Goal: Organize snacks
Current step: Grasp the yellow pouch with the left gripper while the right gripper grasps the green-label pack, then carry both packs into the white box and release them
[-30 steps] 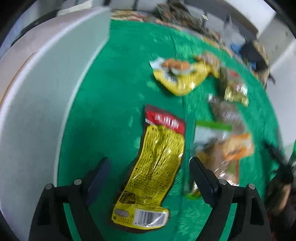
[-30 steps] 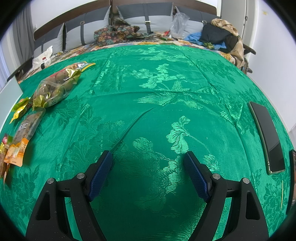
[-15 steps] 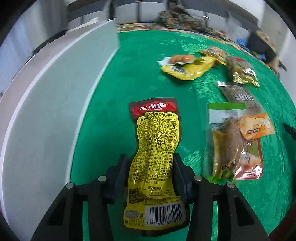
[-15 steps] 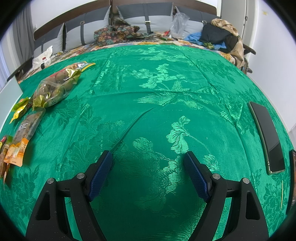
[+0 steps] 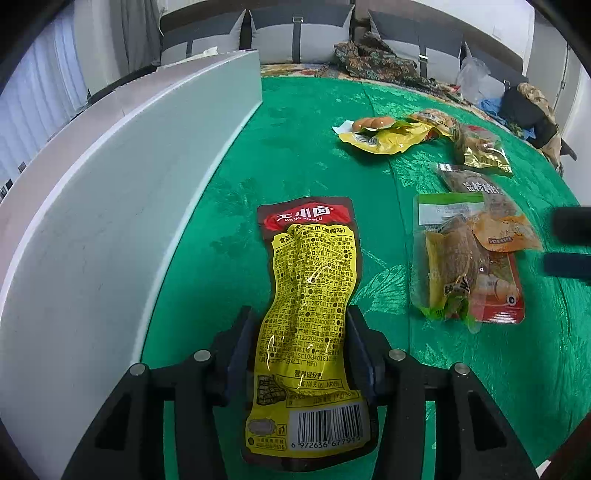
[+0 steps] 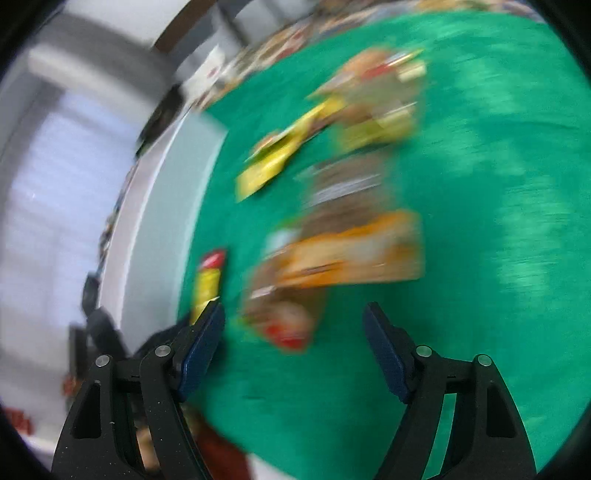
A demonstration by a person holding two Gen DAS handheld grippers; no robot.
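My left gripper (image 5: 299, 328) is shut on a long yellow snack packet with a red top (image 5: 310, 280), held lengthwise above the green tablecloth. The packet also shows in the blurred right wrist view (image 6: 208, 284). To its right lies a pile of packets: a green-topped clear one (image 5: 447, 258), an orange one (image 5: 506, 230) and a red one (image 5: 498, 295). Farther back lie a yellow packet (image 5: 388, 134), a gold one (image 5: 480, 147) and a dark one (image 5: 469, 181). My right gripper (image 6: 293, 332) is open and empty, above the cloth near the orange packet (image 6: 351, 254). Its fingertips (image 5: 569, 264) show at the right edge of the left wrist view.
A large white box (image 5: 122, 206) stands along the table's left side, its wall beside the held packet; it also shows in the right wrist view (image 6: 162, 218). A sofa with grey cushions (image 5: 303, 33) and heaped clothes (image 5: 373, 59) stands behind the table.
My left gripper closed on the yellow packet and lifted it. My right gripper swung fast to the left, from the bare cloth toward the snack pile.
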